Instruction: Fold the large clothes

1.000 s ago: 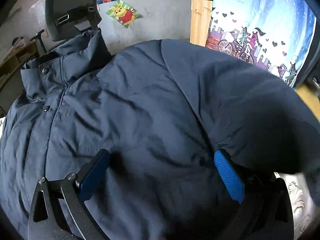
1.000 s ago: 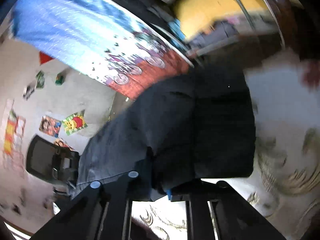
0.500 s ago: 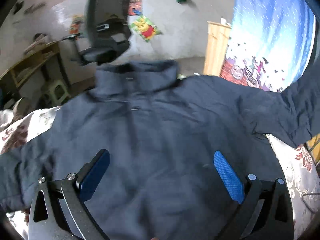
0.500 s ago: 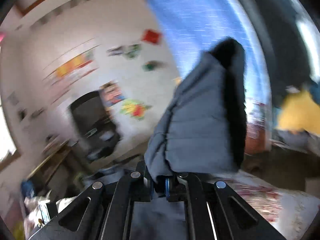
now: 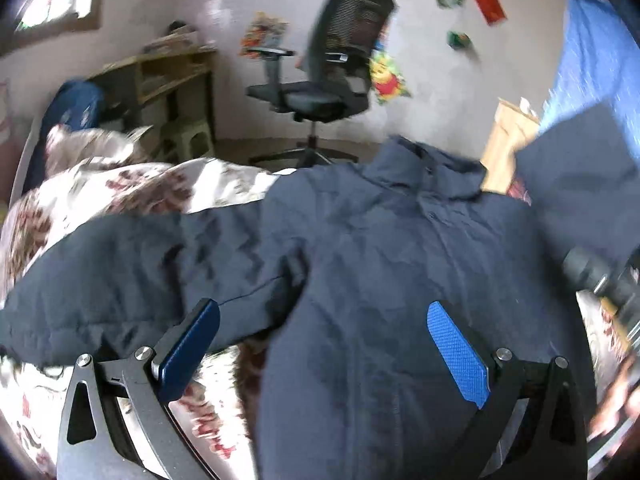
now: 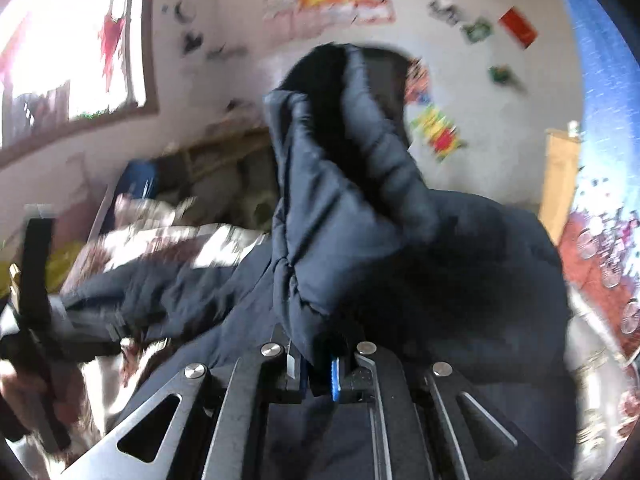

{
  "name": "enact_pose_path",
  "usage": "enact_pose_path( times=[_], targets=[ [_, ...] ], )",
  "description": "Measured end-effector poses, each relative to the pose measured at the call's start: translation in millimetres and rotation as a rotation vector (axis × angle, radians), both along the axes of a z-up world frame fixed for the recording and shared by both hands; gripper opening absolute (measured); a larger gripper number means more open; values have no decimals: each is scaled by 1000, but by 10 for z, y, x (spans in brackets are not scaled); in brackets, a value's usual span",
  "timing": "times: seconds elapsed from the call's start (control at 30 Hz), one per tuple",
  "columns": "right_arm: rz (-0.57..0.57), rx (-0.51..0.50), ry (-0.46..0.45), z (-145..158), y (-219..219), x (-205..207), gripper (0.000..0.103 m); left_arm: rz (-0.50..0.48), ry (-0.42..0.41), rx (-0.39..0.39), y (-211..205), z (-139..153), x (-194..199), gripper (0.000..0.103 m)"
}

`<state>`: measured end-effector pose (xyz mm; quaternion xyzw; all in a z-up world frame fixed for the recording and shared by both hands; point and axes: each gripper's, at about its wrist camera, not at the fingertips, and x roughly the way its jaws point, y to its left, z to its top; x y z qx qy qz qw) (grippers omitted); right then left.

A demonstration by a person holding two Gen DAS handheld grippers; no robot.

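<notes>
A large dark navy padded jacket (image 5: 380, 264) lies front up on a floral bedspread (image 5: 132, 184), collar towards the far wall. Its left sleeve (image 5: 120, 264) stretches out to the left. My left gripper (image 5: 320, 344) is open and empty, hovering above the jacket's lower body. My right gripper (image 6: 316, 364) is shut on the jacket's right sleeve (image 6: 340, 208), whose cuff stands up above the jaws. That lifted sleeve also shows at the right edge of the left wrist view (image 5: 576, 184).
A black office chair (image 5: 332, 76) stands beyond the bed by the wall. A wooden shelf desk (image 5: 168, 76) is at the back left, a wooden cabinet (image 5: 508, 140) at the back right, beside a blue patterned curtain (image 5: 592, 52). A window (image 6: 68, 60) is at the left.
The left gripper has pulled back and swung left, so the left sleeve and the bedspread now show. The right gripper has carried the gripped sleeve up and in over the jacket's body.
</notes>
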<state>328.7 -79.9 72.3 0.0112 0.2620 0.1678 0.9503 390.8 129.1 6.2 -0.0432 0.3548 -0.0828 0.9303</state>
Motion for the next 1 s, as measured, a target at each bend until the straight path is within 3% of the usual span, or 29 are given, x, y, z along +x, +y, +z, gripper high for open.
enact_pose_path(
  times=[0.07, 0.13, 0.2, 0.27, 0.4, 0.57, 0.63, 0.67, 0.73, 0.77, 0.8, 0.87, 1.0],
  targets=[
    [25, -16, 54, -192, 66, 100, 12, 5, 30, -51, 144, -7, -13, 102],
    [61, -37, 134, -437, 267, 186, 27, -2, 44, -100, 234, 18, -34, 102],
    [74, -16, 185, -582, 338, 166, 73, -21, 63, -165, 307, 2, -10, 102],
    [89, 24, 234, -720, 373, 169, 85, -46, 102, -228, 309, -41, 45, 102],
    [128, 37, 269, -810, 118, 11, 85, -99, 173, -264, 193, -201, 215, 102],
    [68, 2, 200, -735, -429, -230, 88, -98, 310, -173, -120, -510, 427, 98],
    [6, -20, 174, -736, -657, -284, 90, -95, 321, -93, -275, -575, 455, 76],
    [-23, -26, 167, -734, -748, -293, 90, -89, 318, -44, -339, -587, 453, 61],
    [-75, -34, 153, -717, -909, -291, 90, -85, 295, 11, -434, -577, 428, 39],
    [-101, -46, 140, -688, -997, -271, 90, -88, 282, 21, -465, -564, 413, 22],
    [-122, -60, 127, -651, -1066, -240, 91, -72, 268, 53, -499, -541, 408, 13],
    [-158, -83, 100, -569, -1159, -167, 91, -45, 222, 114, -534, -478, 378, 3],
    [-159, -101, 89, -422, -1233, 189, 92, 28, 138, 149, -451, -341, 327, 1]
  ],
)
